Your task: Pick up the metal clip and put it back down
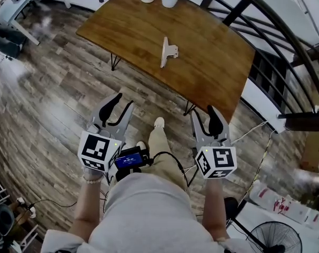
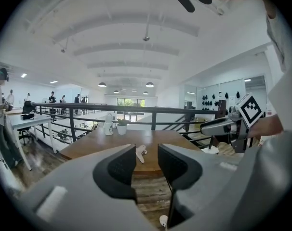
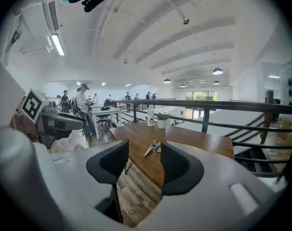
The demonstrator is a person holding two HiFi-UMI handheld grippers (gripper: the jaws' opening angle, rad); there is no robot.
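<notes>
Pre-reach, by the look of it: silvery metal clip (image 1: 168, 51) lies untouched on brown wooden table (image 1: 217, 67), well ahead of left gripper (image 1: 125, 100) and right gripper (image 1: 202, 111) — both moderately agape, empty — next move should be closing in.

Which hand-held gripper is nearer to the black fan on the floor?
Right. The fan stands behind the right hand-held gripper, to its right; the left hand-held gripper is beyond the person's legs, farther away.

Left hand-held gripper (image 1: 123, 100) and right hand-held gripper (image 1: 202, 110), jaws apart, empty, seemingly waist-high
</notes>
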